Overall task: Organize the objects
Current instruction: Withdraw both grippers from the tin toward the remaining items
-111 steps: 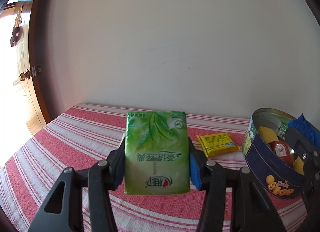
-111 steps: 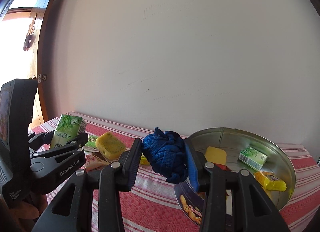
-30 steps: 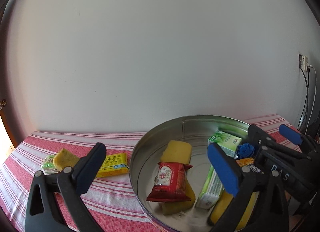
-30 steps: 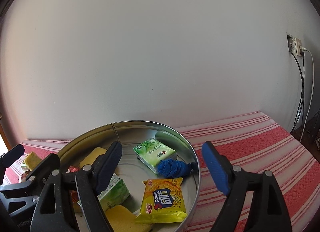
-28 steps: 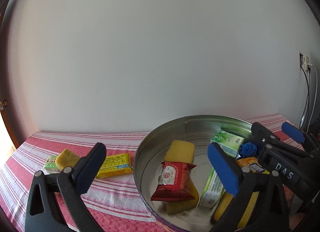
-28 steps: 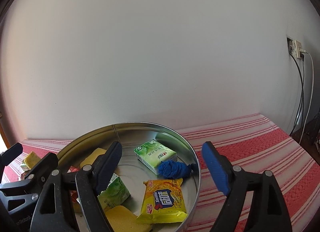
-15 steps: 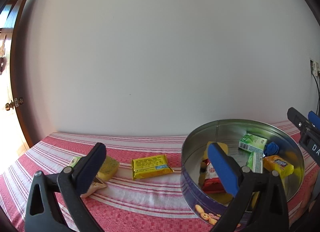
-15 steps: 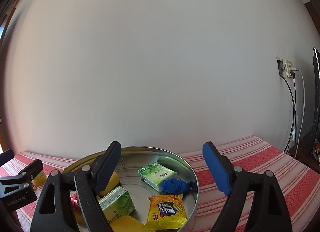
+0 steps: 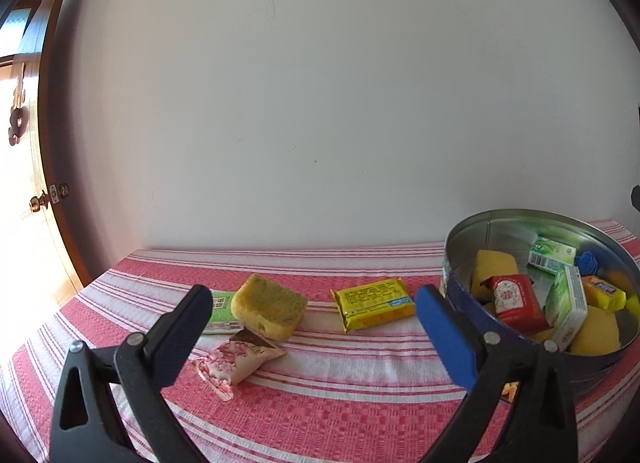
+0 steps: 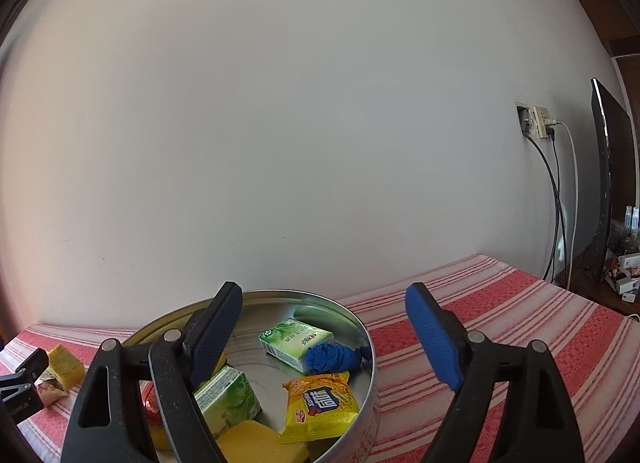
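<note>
My left gripper (image 9: 314,329) is open and holds nothing, low over the striped cloth. Ahead of it lie a yellow-green sponge (image 9: 270,306), a pink snack packet (image 9: 234,359), a green packet (image 9: 219,311) half under the sponge, and a yellow packet (image 9: 374,303). The round tin (image 9: 464,259) stands to the right with a red packet (image 9: 514,299), green cartons and yellow sponges inside. My right gripper (image 10: 320,339) is open and empty above the tin (image 10: 370,347), over a green carton (image 10: 296,341), a blue cloth ball (image 10: 332,357) and a yellow snack bag (image 10: 322,403).
A white wall backs the table. A wooden door (image 9: 44,191) is at the far left. At the right are a wall socket with cables (image 10: 540,123) and a dark screen edge (image 10: 604,183). Bare striped cloth (image 10: 520,327) lies right of the tin.
The left gripper has swung left from over the tin to the loose items on the cloth. The right gripper has drawn back a little and tilted up; both stayed open.
</note>
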